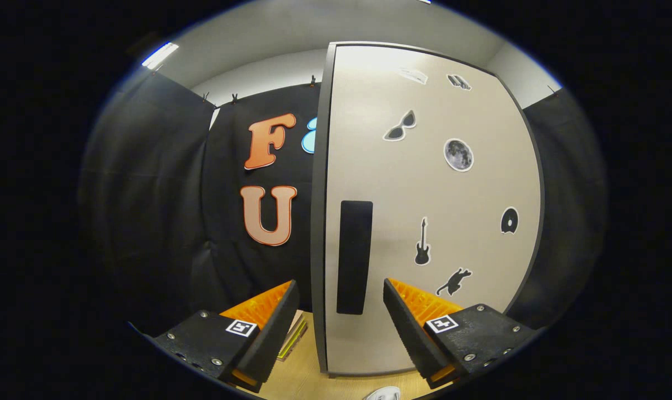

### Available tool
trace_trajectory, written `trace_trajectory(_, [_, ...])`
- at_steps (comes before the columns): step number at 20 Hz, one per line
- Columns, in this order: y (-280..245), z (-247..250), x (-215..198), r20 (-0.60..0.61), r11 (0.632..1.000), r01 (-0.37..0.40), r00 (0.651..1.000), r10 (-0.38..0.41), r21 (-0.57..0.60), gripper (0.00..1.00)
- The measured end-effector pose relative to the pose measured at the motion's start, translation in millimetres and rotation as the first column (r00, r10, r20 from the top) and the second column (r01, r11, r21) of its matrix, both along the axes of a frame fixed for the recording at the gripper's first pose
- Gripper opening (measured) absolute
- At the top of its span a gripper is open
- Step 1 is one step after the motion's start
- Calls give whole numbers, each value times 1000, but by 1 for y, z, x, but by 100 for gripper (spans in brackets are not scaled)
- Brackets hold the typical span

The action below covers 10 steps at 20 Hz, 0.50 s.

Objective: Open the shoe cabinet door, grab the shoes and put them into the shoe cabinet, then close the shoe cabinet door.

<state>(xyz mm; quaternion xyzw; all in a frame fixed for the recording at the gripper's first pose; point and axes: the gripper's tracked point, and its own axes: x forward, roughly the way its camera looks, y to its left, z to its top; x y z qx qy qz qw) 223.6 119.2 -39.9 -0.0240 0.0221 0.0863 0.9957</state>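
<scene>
— Gripper (341, 311)?
— Spread wide, nothing between the fingers (269, 328). Both fingers clear of the shoe cabinet (425, 222), not touching it.
— And the shoe cabinet?
— Straight ahead, just beyond the fingertips, standing upright on the pale wooden floor (302, 378). Door (469, 189) closed, pale beige, framed by a dark edge.
— Handle?
— A dark vertical handle (354, 257) near the door's left edge, in line with the gap between the fingers, slightly ahead of them. Lower end dropping to about fingertip level.
— Anything on the door?
— Stickers scattered to the right of the handle: sunglasses (401, 126) high up, a moon (458, 154) just right of those, a guitar (422, 241) lower down, a cat (454, 281) above the right finger, a dark disc (509, 220) towards the far right edge. Two more near the top, too small to tell.
— Shoes?
— Only a scrap of something white (385, 394) low down between the fingers, closer than the cabinet, on the floor. Possibly a shoe, cannot tell for sure.
— Left of the cabinet?
— Black cloth wall (158, 194) behind and to the left. A thin stack of flat items (294, 333) on the floor, tucked just behind the left finger, beside the cabinet's left edge.
</scene>
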Motion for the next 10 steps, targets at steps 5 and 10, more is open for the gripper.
trace_trajectory(5, [0, -5, 27, 1, 1000, 31, 1000, -31, 6, 94])
trace_trajectory(10, [-7, -9, 42, 3, 997, 71, 997, -71, 18, 65])
